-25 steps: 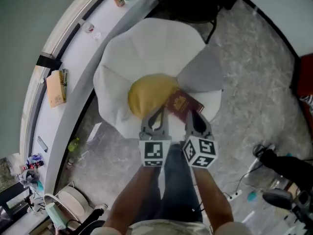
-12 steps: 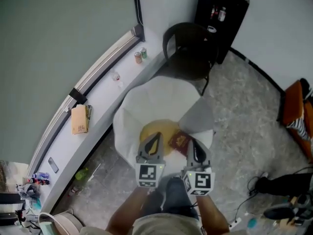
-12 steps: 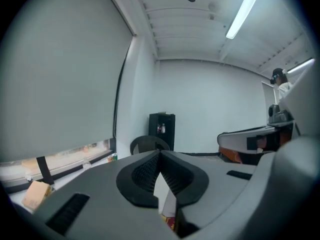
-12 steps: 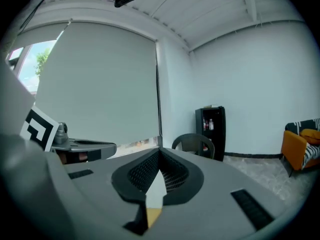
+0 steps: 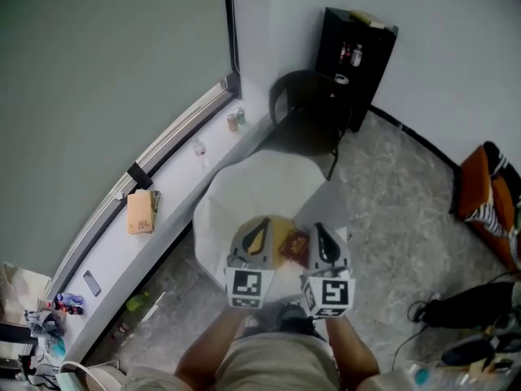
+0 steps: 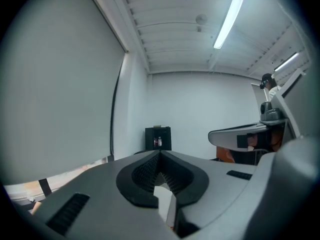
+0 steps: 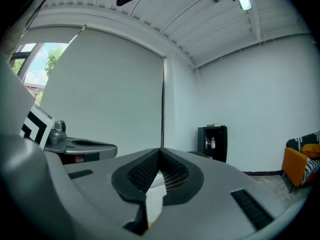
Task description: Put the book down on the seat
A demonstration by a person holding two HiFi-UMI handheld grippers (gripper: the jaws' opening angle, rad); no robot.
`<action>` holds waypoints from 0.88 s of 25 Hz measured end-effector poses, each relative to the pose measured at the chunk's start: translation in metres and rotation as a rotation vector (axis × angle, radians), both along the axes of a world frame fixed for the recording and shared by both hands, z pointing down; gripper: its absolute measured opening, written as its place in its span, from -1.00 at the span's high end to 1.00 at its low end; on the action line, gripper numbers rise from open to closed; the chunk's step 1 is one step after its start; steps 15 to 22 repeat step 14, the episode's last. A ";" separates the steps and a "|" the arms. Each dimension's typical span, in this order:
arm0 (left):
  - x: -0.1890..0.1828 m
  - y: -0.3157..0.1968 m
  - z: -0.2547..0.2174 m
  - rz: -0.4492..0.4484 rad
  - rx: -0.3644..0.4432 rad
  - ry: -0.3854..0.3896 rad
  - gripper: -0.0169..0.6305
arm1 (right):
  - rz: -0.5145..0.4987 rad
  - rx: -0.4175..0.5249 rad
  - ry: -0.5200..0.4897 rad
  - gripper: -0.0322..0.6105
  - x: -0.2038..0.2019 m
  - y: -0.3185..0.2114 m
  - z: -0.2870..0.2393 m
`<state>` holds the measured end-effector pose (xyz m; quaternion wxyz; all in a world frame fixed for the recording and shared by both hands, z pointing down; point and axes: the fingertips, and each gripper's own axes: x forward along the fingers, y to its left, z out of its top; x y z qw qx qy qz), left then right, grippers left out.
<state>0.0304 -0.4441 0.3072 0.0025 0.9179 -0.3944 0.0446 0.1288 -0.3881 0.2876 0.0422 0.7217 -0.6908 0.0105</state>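
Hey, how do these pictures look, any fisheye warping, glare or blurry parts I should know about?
Head view: strong barrel distortion, the window ledge bows into a curve; light is even. Left gripper view: dark vignette in the corners, the ceiling strip light is blown out white, the left tongs near the lens look slightly soft. Right gripper view: same vignette, the window at upper left is very bright.

A plain office-like room: ceiling strip light (image 6: 227, 21), blind-covered window (image 7: 110, 94), black cabinet (image 5: 356, 51), speckled floor (image 5: 399, 202)
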 end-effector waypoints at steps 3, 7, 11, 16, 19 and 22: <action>-0.004 0.006 -0.009 0.013 0.008 0.020 0.93 | -0.014 0.032 0.005 0.89 -0.010 0.003 -0.012; -0.004 0.012 -0.017 0.022 0.031 0.030 0.93 | -0.018 0.066 0.011 0.88 -0.011 0.008 -0.023; -0.005 0.016 -0.028 0.030 0.046 0.024 0.93 | -0.001 0.072 0.018 0.88 -0.008 0.014 -0.033; -0.011 0.018 -0.032 0.032 0.047 0.025 0.93 | 0.007 0.063 0.029 0.88 -0.012 0.017 -0.037; -0.011 0.018 -0.032 0.032 0.047 0.025 0.93 | 0.007 0.063 0.029 0.88 -0.012 0.017 -0.037; -0.011 0.018 -0.032 0.032 0.047 0.025 0.93 | 0.007 0.063 0.029 0.88 -0.012 0.017 -0.037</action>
